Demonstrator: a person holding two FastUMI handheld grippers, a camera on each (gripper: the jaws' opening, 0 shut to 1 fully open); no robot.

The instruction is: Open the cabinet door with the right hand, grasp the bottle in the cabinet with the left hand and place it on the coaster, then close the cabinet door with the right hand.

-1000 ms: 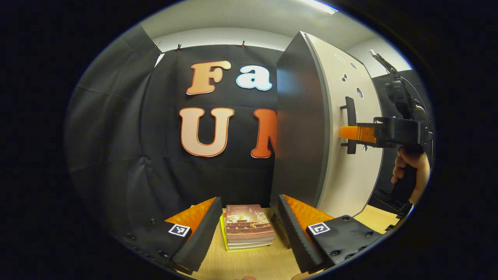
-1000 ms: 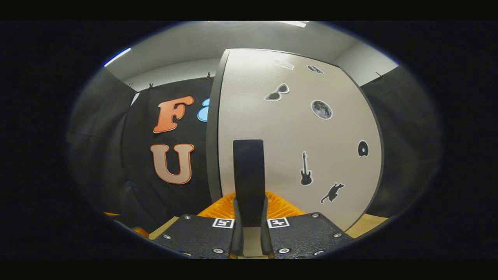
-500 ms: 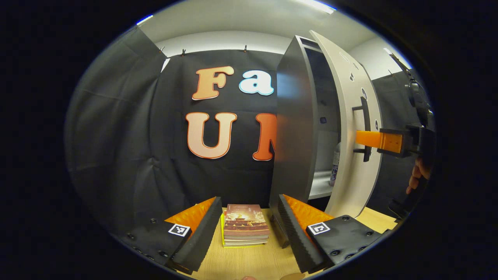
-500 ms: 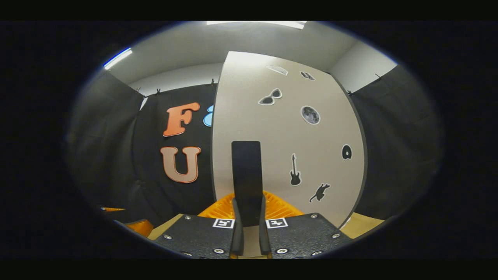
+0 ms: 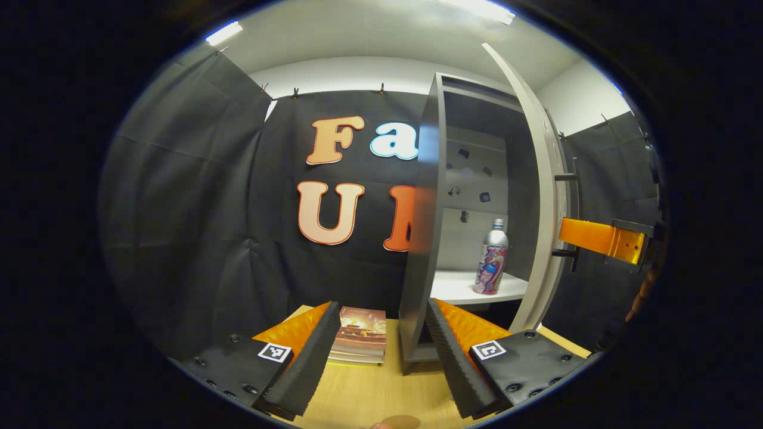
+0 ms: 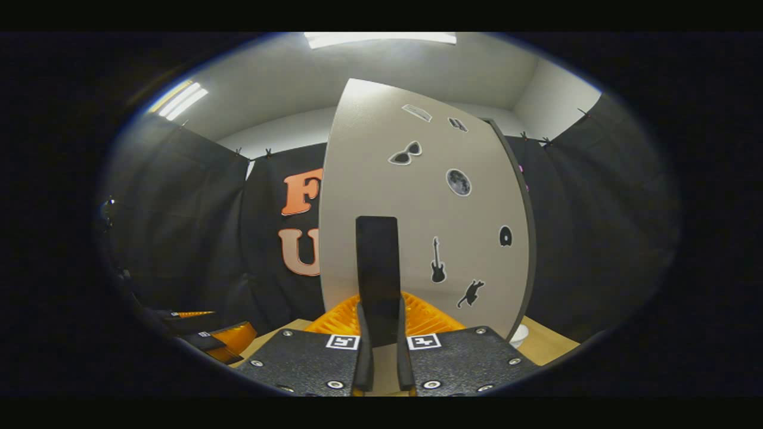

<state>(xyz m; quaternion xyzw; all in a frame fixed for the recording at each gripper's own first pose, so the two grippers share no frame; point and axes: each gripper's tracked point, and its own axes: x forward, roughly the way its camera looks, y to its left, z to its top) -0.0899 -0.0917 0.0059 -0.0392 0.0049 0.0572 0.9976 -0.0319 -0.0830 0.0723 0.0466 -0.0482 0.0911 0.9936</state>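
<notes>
The grey cabinet (image 5: pixel 426 238) stands on the table with its pale door (image 5: pixel 545 196) swung wide. Inside, a silver bottle (image 5: pixel 493 257) with a pink and blue label stands upright on the white shelf (image 5: pixel 459 289). My left gripper (image 5: pixel 381 351) is open and low over the table, well short of the bottle, with nothing between its fingers. In the right gripper view my right gripper (image 6: pixel 380 333) is shut on the door's black vertical handle (image 6: pixel 377 262), against the stickered door (image 6: pixel 429 202). The left gripper view shows the right gripper (image 5: pixel 602 238) at the handle (image 5: pixel 573 214).
A stack of books (image 5: pixel 360 342) lies on the wooden table (image 5: pixel 369 393) left of the cabinet's base. A small white round thing (image 6: pixel 517 335) peeks out behind the door's lower edge. My left gripper (image 6: pixel 208 342) appears low at the left in the right gripper view.
The door has swung from nearly shut to wide open, pulled by my right gripper on its handle. The bottle and shelf have come into sight. My left gripper has shifted slightly right.
</notes>
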